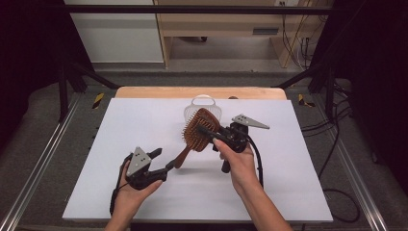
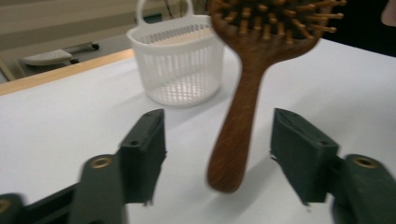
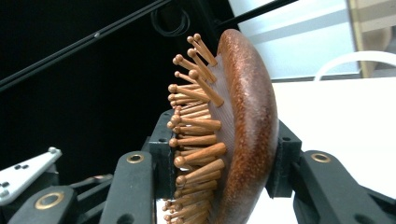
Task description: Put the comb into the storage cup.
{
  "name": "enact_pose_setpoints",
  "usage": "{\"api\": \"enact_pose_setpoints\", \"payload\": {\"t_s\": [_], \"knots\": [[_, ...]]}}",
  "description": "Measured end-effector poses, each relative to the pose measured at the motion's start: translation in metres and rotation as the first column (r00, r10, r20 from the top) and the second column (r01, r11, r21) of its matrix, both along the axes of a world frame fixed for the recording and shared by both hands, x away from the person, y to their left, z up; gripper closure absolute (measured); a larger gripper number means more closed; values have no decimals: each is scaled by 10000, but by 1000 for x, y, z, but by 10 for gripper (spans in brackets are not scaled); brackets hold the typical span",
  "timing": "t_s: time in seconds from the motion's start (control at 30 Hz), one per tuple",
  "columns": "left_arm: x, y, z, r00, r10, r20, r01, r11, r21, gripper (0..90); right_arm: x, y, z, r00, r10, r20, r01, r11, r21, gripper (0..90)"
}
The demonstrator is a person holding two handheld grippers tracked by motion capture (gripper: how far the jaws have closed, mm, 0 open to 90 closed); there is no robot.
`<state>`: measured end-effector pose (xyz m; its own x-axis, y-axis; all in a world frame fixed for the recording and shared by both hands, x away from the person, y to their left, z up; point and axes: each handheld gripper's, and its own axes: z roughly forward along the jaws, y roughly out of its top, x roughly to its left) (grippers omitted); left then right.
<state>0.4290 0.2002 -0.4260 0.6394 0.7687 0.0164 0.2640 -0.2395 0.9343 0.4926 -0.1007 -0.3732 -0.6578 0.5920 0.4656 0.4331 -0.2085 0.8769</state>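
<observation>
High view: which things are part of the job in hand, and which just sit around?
In use:
hairbrush, head clamped in right gripper
left gripper, jaws open beside the handle
white basket, nearby

Just there:
white table
shelf unit

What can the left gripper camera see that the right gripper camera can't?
The left gripper view alone shows the brush's long wooden handle hanging free between the open left gripper and the whole white slotted basket standing on the table. The right gripper view alone shows the right gripper clamped on the brush head, one jaw on the pegs, the other on the rounded back. Both views show the wooden hairbrush with its peg bristles.
</observation>
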Motion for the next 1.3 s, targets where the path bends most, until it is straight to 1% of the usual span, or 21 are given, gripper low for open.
{"api": "enact_pose_setpoints", "payload": {"t_s": [0.1, 0.17, 0.23, 0.3, 0.4, 0.53, 0.67, 0.7, 0.77, 0.9, 1.07, 1.17, 1.3], "knots": [[5, 11, 0, 9983, 572, -83, -574, 9982, -197, 208, 2, -7, 0, 9998, -189, -36, 189, 9998, 13, 553], [6, 18, 0, 9967, 808, -127, -811, 9963, -270, 153, 2, -11, -1, 9997, -257, -60, 257, 9997, 35, 551], [6, 22, 1, 9955, 944, -82, -945, 9954, -148, 109, 3, -15, -1, 9994, -332, -30, 332, 9994, 69, 551], [5, 28, 1, 9940, 1091, -4, -1091, 9940, -130, 106, 3, -17, -1, 9992, -391, -83, 392, 9991, 137, 551], [5, 37, 2, 9907, 1362, -37, -1363, 9901, -327, 104, 3, -20, -1, 9991, -418, -45, 419, 9991, 113, 551], [2, 52, 1, 9849, 1727, 99, -1721, 9840, -458, 80, 2, -23, 1, 9987, -497, -64, 498, 9986, 164, 550], [0, 65, -4, 9793, 2021, 104, -2011, 9777, -605, 54, 2, -25, 7, 9985, -544, 3, 544, 9983, 191, 549], [1, 69, -5, 9772, 2120, 122, -2110, 9759, -551, 51, 3, -26, 8, 9983, -578, 40, 578, 9982, 177, 548], [2, 72, -7, 9747, 2233, 100, -2222, 9728, -648, 51, 4, -26, 11, 9981, -605, 70, 603, 9980, 165, 548], [3, 78, -9, 9669, 2552, 34, -2541, 9636, -830, 51, 6, -25, 18, 9978, -638, 152, 635, 9978, 209, 548], [5, 84, -11, 9582, 2860, 91, -2841, 9547, -880, 51, 9, -22, 30, 9974, -672, 264, 665, 9974, 277, 547], [6, 87, -12, 9531, 3025, 54, -3006, 9490, -947, 51, 12, -20, 38, 9969, -677, 389, 664, 9972, 336, 547], [7, 89, -13, 9519, 3065, 80, -3041, 9473, -1010, 51, 17, -17, 47, 9962, -747, 449, 724, 9961, 498, 546]]}}
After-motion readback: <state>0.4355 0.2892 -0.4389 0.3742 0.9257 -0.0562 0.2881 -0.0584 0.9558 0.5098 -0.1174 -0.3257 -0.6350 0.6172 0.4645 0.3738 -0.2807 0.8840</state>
